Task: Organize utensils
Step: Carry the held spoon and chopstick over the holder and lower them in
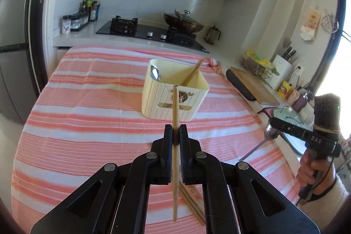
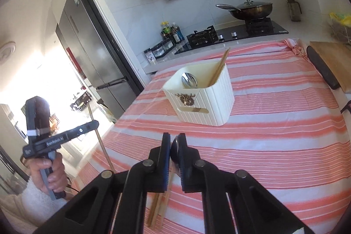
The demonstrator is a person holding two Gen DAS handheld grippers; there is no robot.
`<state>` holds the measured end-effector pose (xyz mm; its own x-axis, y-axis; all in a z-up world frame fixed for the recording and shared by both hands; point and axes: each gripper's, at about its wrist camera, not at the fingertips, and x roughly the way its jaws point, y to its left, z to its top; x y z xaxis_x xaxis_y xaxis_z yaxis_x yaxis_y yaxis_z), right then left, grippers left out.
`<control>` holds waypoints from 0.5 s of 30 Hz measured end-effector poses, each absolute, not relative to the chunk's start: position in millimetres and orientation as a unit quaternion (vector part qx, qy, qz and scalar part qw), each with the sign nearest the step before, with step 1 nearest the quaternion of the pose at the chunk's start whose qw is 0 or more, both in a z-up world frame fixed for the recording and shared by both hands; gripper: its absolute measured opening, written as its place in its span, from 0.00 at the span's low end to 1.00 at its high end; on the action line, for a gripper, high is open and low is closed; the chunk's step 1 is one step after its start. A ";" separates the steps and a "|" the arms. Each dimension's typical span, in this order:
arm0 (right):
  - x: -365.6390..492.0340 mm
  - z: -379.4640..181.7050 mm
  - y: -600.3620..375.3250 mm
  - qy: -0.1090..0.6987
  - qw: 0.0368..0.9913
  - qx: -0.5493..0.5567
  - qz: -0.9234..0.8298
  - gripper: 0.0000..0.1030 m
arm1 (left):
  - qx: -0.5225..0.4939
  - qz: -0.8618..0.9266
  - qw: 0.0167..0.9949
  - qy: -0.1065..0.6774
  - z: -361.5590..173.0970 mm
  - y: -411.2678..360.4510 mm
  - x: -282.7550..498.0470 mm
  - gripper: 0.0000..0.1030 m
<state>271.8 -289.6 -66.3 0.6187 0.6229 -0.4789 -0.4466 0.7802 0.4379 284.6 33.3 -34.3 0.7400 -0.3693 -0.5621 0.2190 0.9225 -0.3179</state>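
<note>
On the near side of the cream utensil holder (image 1: 174, 92), the left hand-held gripper (image 1: 175, 135) is clenched on a single wooden chopstick (image 1: 175, 115), pinched partway along its length so both ends stand clear of the pads and the upper tip points toward the holder's opening. The right hand-held gripper (image 2: 174, 146), also short of the holder, is clenched on a metal spoon (image 2: 174, 151), gripped at the bowl with the handle trailing below. Both utensils appear lifted off the striped cloth (image 1: 92, 115) covering the desk, presumably for carrying to the holder. The holder itself stands upright and is divided: a spoon already in the holder (image 1: 155, 74) occupies its left compartment, two chopsticks (image 1: 194, 72) lean in the right one. This suggests sorting by type. More loose chopsticks (image 1: 193, 203) lie on the cloth nearer than the holder, below the left gripper, not yet sorted.
</note>
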 end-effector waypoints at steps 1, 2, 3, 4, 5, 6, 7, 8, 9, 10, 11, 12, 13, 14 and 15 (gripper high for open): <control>272.0 -60.2 -291.0 0.311 0.886 0.153 0.307 0.07 | -0.119 -0.160 0.927 0.318 -28.7 35.0 286.3 0.04; 273.0 -54.0 -291.6 0.306 0.885 0.163 0.312 0.07 | -0.123 -0.161 0.928 0.314 -22.9 36.8 288.3 0.04; 274.4 -47.4 -292.0 0.300 0.883 0.174 0.317 0.07 | -0.127 -0.163 0.928 0.309 -16.9 38.1 290.8 0.04; 276.4 -40.6 -291.8 0.293 0.881 0.182 0.323 0.07 | -0.131 -0.165 0.929 0.305 -10.3 39.4 293.8 0.04; 278.7 -33.5 -291.0 0.286 0.882 0.186 0.325 0.07 | -0.135 -0.168 0.929 0.301 -2.9 40.4 297.3 0.04; 281.1 -25.9 -289.7 0.279 0.883 0.188 0.327 0.07 | -0.136 -0.171 0.930 0.296 5.0 41.0 301.4 0.04; 284.8 -18.0 -288.3 0.271 0.884 0.190 0.331 0.07 | -0.135 -0.174 0.932 0.290 14.1 40.9 305.8 0.04; 289.1 -11.2 -288.6 0.264 0.885 0.192 0.333 0.07 | -0.133 -0.175 0.934 0.282 23.5 39.9 310.4 0.04; 294.2 -3.8 -287.5 0.257 0.886 0.193 0.334 0.07 | -0.130 -0.176 0.937 0.274 34.4 38.9 315.5 0.04; 300.7 4.0 -285.6 0.250 0.887 0.193 0.337 0.07 | -0.127 -0.176 0.940 0.262 47.2 37.6 321.8 0.04; 306.8 11.1 -284.2 0.242 0.888 0.194 0.339 0.07 | -0.125 -0.175 0.944 0.250 59.5 36.4 327.6 0.04; 313.7 18.8 -282.0 0.233 0.890 0.194 0.340 0.07 | -0.121 -0.174 0.948 0.236 72.3 33.9 334.7 0.04; 321.6 26.6 -279.2 0.224 0.892 0.194 0.342 0.07 | -0.117 -0.171 0.953 0.220 84.7 31.0 341.9 0.04; 329.3 34.0 -276.4 0.214 0.894 0.195 0.342 0.07 | -0.112 -0.166 0.958 0.203 96.4 27.7 349.9 0.04; 336.8 40.6 -273.8 0.203 0.895 0.198 0.344 0.07 | -0.105 -0.159 0.964 0.185 106.3 23.6 357.8 0.04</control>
